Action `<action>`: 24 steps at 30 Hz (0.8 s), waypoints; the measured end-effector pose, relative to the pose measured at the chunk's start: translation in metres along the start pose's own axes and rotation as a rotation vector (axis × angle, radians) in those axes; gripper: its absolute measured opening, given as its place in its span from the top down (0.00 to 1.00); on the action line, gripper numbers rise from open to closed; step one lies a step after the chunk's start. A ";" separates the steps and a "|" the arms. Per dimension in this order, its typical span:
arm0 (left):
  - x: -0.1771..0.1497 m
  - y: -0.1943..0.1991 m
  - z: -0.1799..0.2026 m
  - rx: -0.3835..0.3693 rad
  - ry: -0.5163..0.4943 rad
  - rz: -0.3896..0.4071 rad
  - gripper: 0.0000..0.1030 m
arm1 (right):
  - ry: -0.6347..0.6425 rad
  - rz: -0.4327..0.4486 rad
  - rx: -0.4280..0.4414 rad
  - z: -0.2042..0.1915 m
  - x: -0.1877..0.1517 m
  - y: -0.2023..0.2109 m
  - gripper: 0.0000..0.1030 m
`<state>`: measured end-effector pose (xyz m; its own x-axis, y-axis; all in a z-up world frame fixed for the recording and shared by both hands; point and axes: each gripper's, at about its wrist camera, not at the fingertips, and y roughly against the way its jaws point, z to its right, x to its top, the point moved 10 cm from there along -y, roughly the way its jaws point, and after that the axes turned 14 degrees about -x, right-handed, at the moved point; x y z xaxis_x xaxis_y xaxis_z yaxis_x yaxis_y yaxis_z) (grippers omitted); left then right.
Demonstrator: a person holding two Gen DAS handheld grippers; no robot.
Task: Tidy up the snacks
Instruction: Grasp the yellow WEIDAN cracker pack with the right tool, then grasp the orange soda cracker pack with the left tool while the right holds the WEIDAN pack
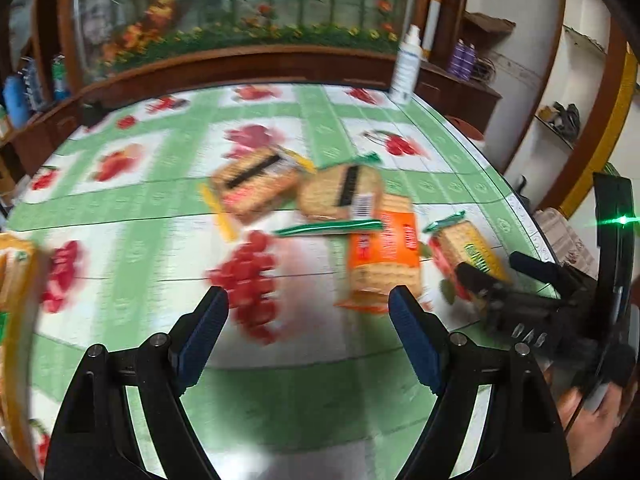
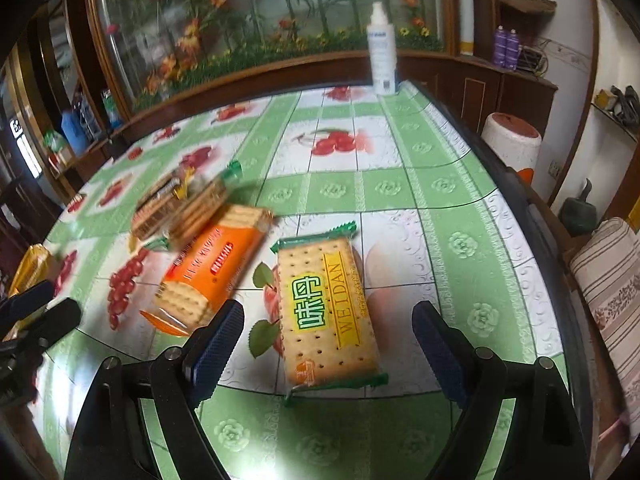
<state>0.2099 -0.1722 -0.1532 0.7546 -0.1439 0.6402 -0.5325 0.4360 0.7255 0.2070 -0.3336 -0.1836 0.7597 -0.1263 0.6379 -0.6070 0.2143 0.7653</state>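
Note:
Several cracker packs lie on the green fruit-print tablecloth (image 2: 440,208). A green-edged pack marked WEIDAN (image 2: 328,308) lies flat under my right gripper (image 2: 326,334), which is open, its blue pads wide of the pack on both sides and not touching it. To its left is an orange pack (image 2: 212,268), with two dark-striped cracker packs (image 2: 176,204) behind it. My left gripper (image 1: 308,312) hovers open over bare cloth, nothing between its fingers. The orange pack (image 1: 384,256) is just beyond its right finger. The right gripper (image 1: 504,270) shows above the WEIDAN pack (image 1: 468,252).
A yellow pack (image 2: 32,268) sits at the table's left edge. A white spray bottle (image 2: 383,52) stands at the far edge. Off the right edge are a white tub with a red top (image 2: 512,140) and a striped cushion (image 2: 612,292). A wooden cabinet runs behind.

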 end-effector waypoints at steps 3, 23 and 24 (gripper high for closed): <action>0.002 -0.021 0.012 -0.016 -0.006 -0.034 0.20 | 0.019 -0.032 -0.023 0.001 -0.003 -0.011 0.16; 0.016 -0.078 0.022 0.038 -0.095 -0.081 0.29 | 0.038 -0.064 -0.120 0.029 -0.002 -0.025 0.24; 0.014 -0.074 0.025 0.027 -0.111 -0.082 0.37 | 0.039 -0.064 -0.121 0.029 -0.001 -0.025 0.25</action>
<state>0.2504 -0.2286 -0.1920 0.7494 -0.2761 0.6018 -0.4823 0.3950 0.7819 0.2146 -0.3672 -0.2015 0.8058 -0.1060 0.5827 -0.5263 0.3230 0.7866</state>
